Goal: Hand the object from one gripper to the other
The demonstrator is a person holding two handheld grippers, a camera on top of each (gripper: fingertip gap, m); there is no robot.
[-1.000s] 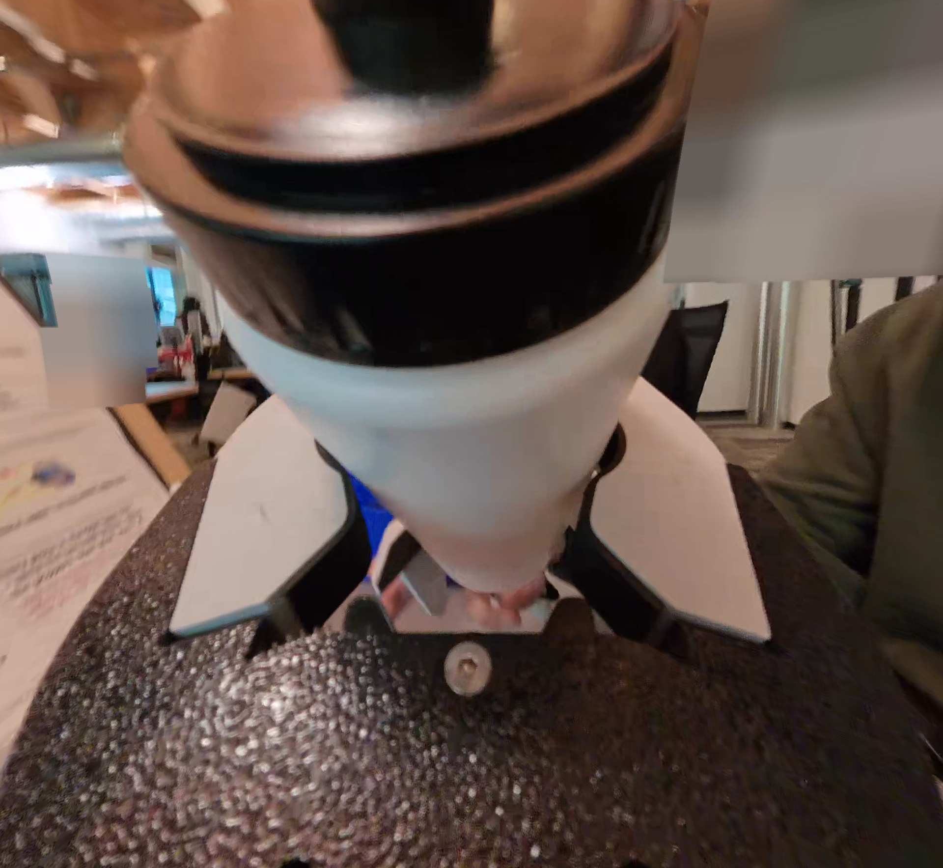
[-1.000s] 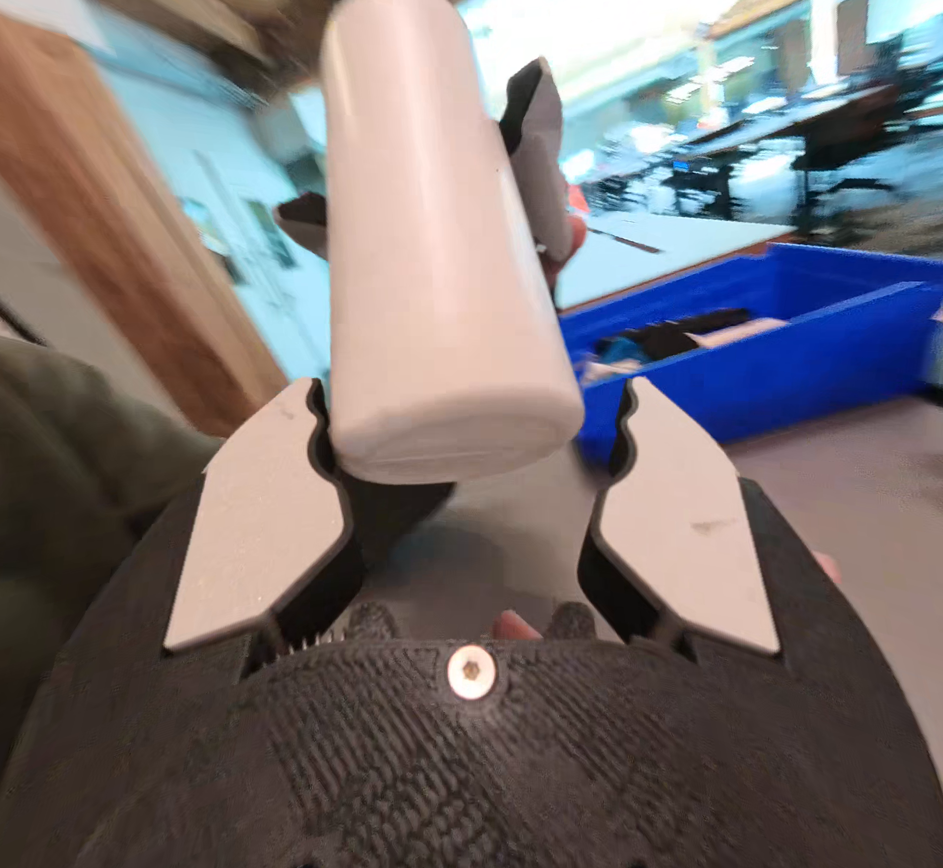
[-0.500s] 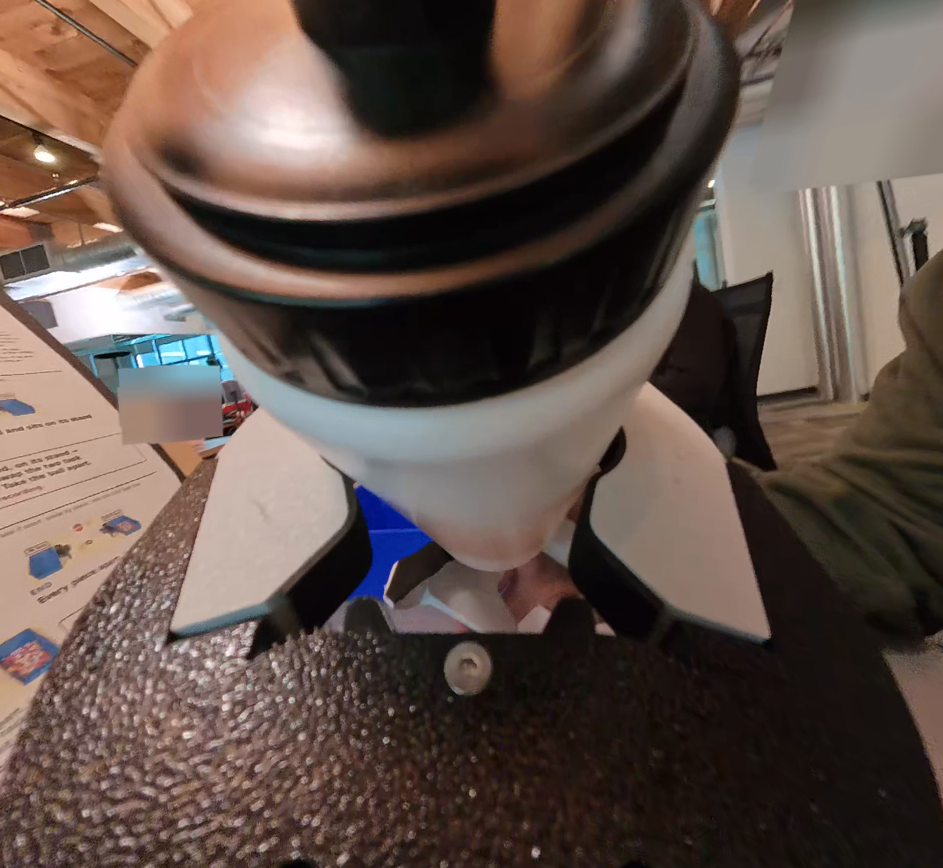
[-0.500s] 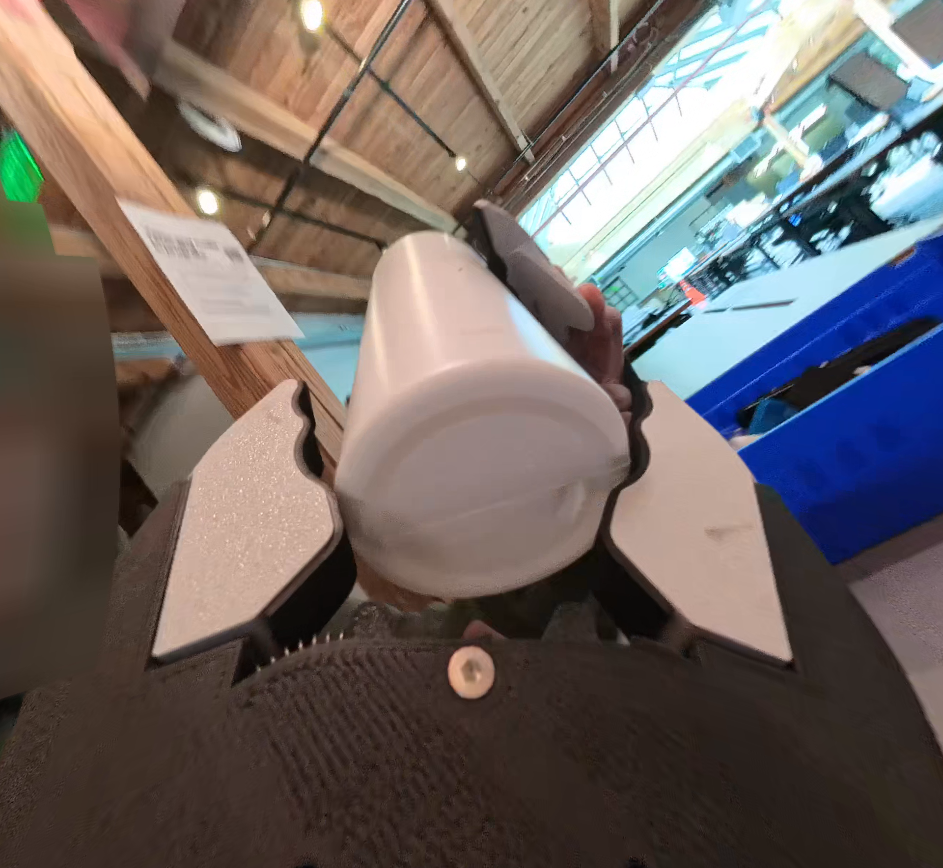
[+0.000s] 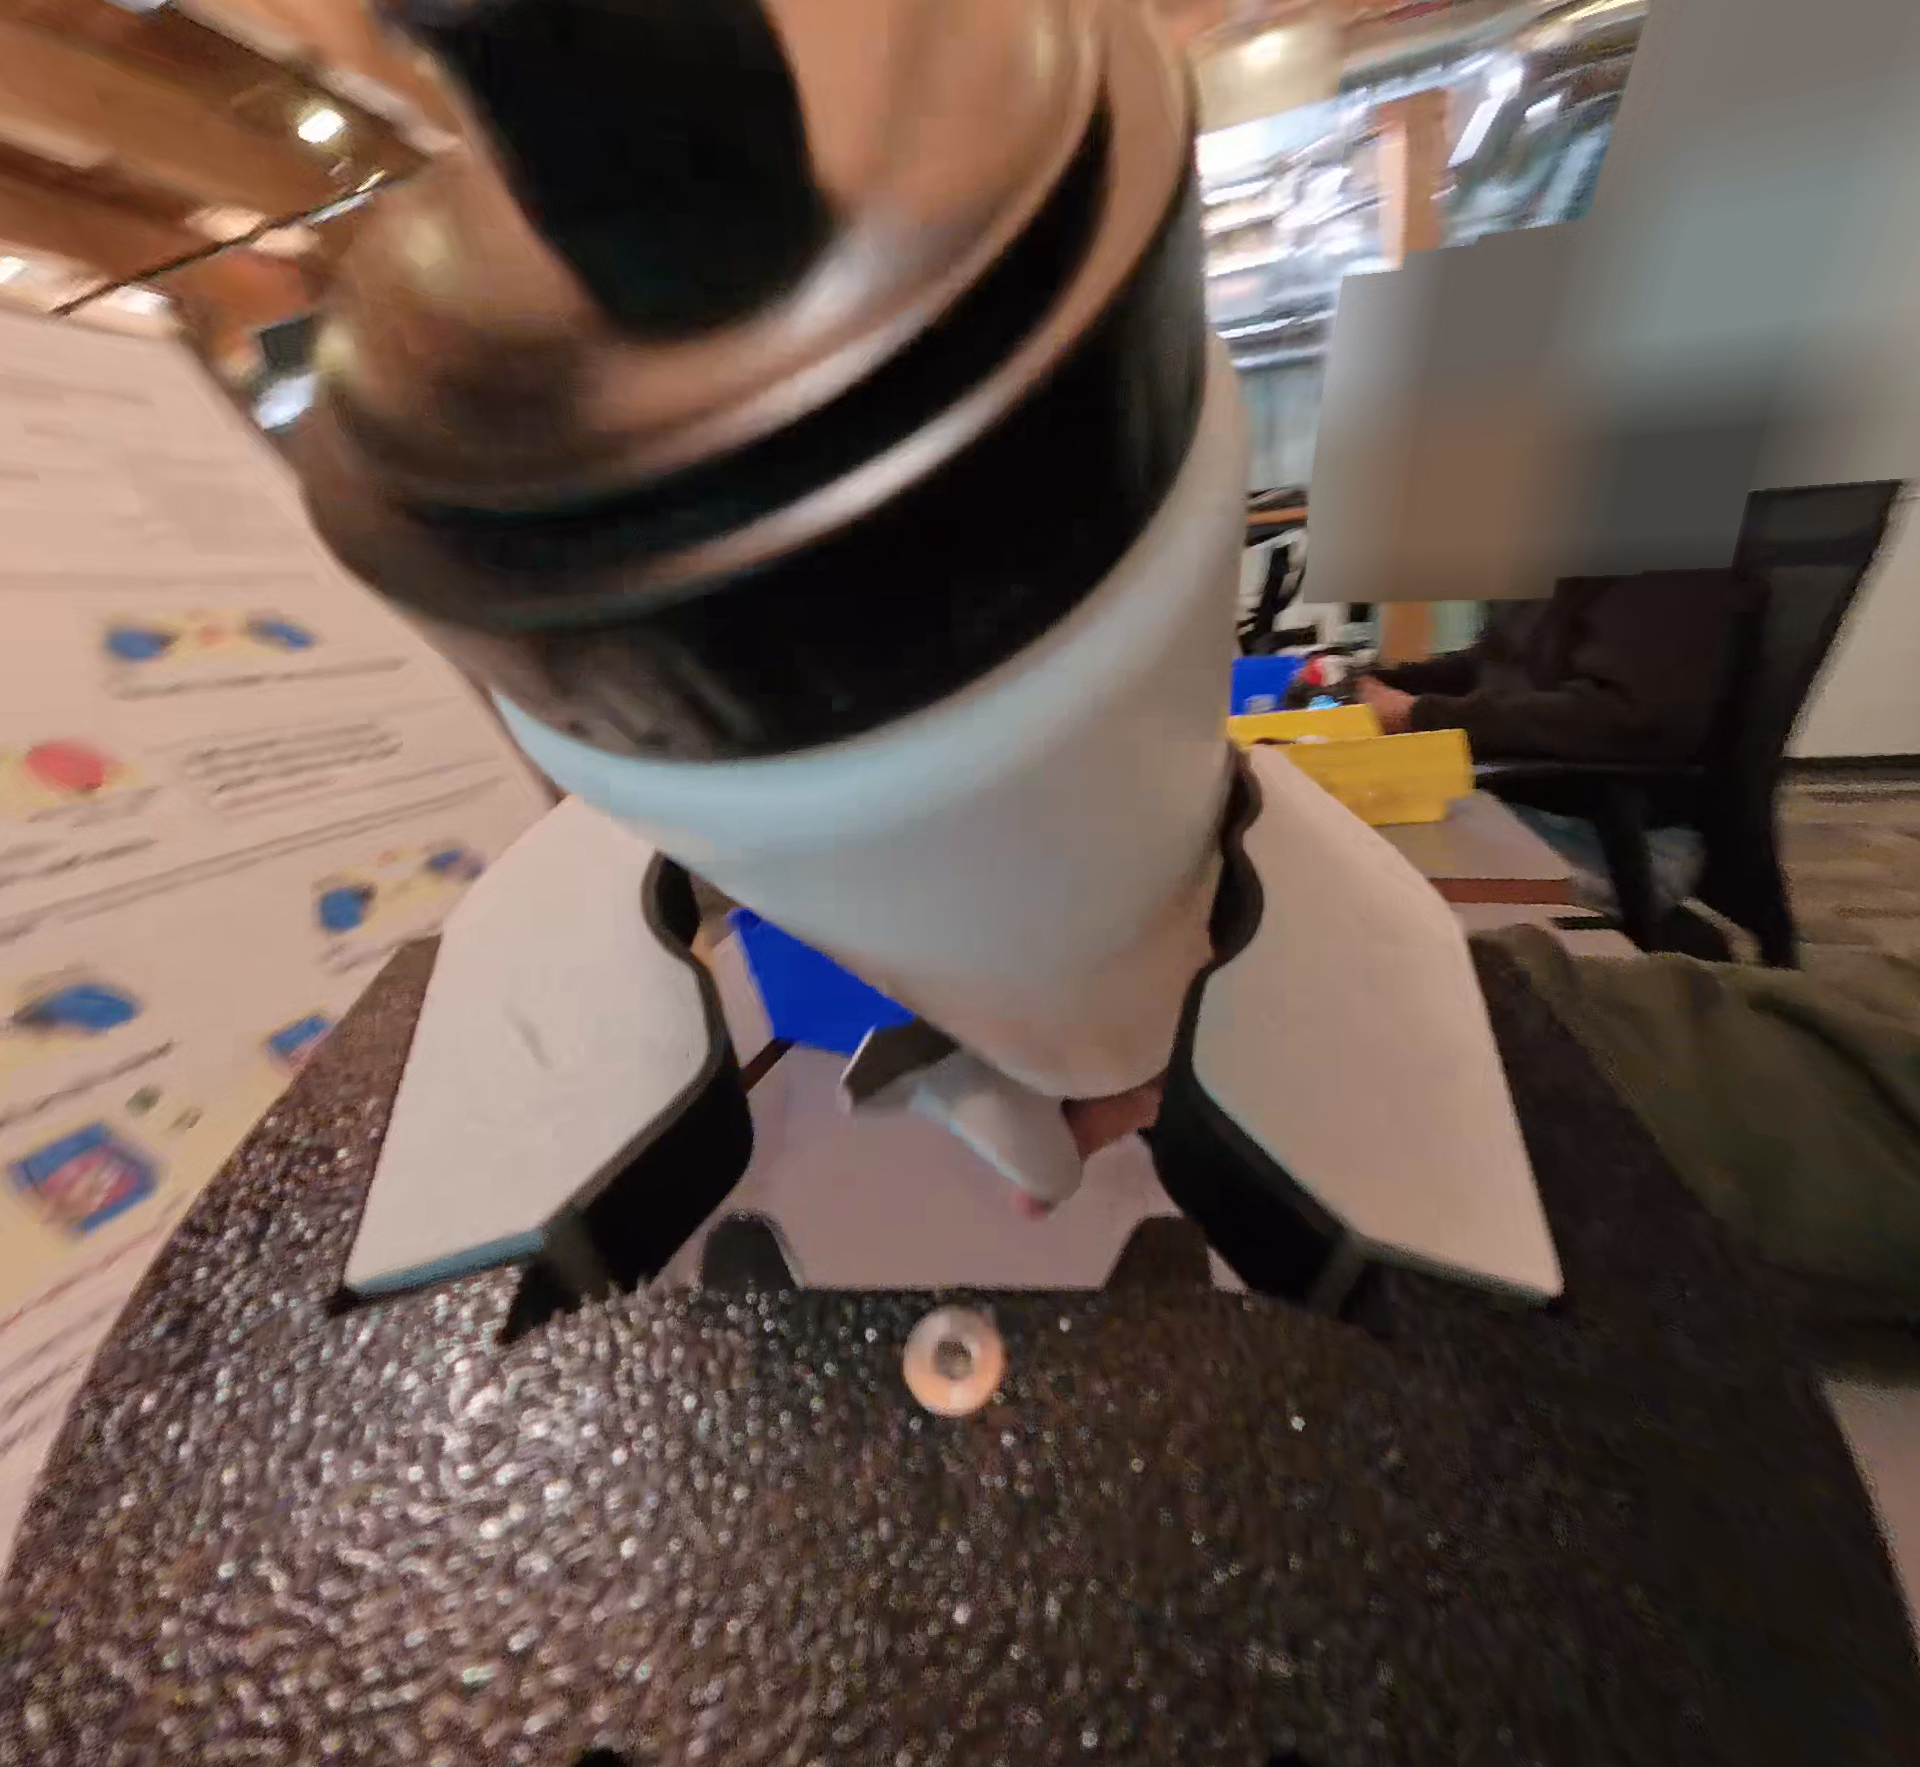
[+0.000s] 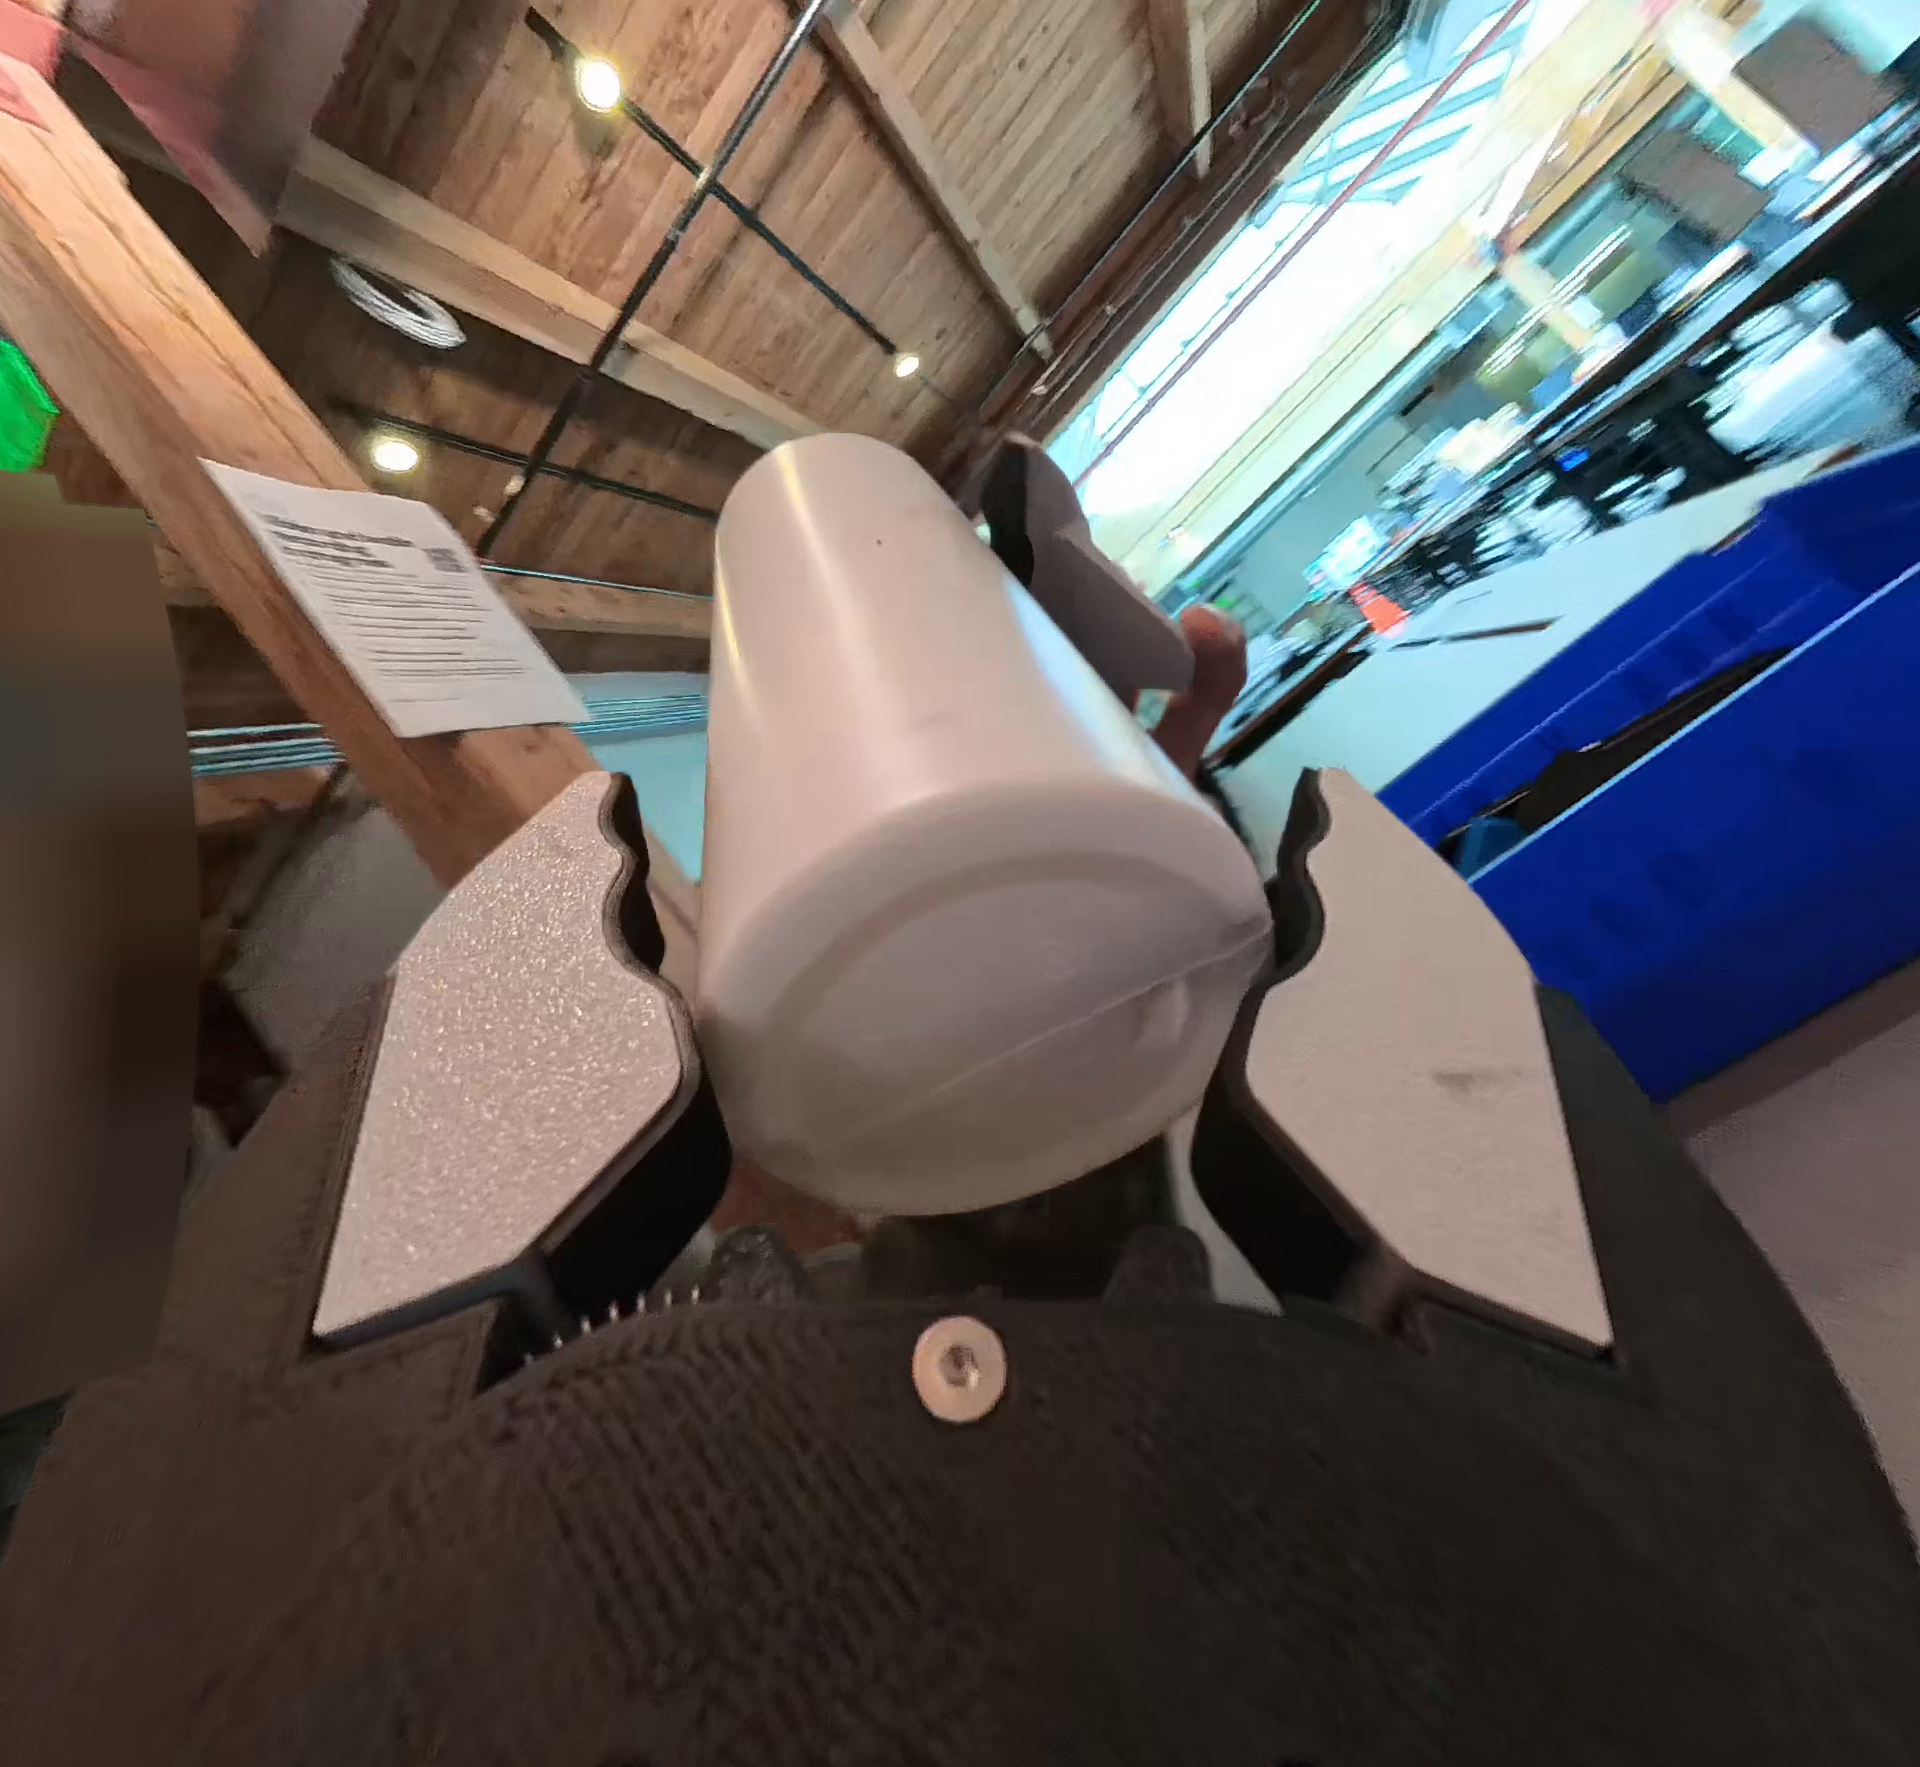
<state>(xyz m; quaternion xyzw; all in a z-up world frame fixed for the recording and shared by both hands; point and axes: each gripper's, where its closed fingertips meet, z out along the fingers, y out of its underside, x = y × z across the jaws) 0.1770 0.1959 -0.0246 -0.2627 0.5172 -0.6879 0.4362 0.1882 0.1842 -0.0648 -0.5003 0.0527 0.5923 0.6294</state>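
Note:
A white bottle [image 5: 935, 844] with a black and steel lid [image 5: 748, 346] lies between both grippers in mid-air. In the left wrist view my left gripper [image 5: 935, 803] sits around the lid end. The bottle leans on its right finger [image 5: 1351, 990], and a gap with blue behind it shows at the left finger [image 5: 551, 1021], so the jaws stand open. In the right wrist view my right gripper [image 6: 966, 782] is shut on the bottle's base [image 6: 977, 990]. The left gripper's finger [image 6: 1081, 574] shows beyond the bottle.
A blue bin [image 6: 1714, 782] stands on the table to the right. Yellow bins [image 5: 1351, 761] and a seated person [image 5: 1610, 678] are behind. A poster [image 5: 208, 782] is at left, and a wooden post with a paper sheet [image 6: 395, 616] is nearby. An olive sleeve [image 5: 1714, 1094] is at right. Left tips to right tips: about 6 cm.
The right gripper took in the bottle's base and closed on it. The bottle now tilts in the left gripper, with a gap opened at that gripper's left finger.

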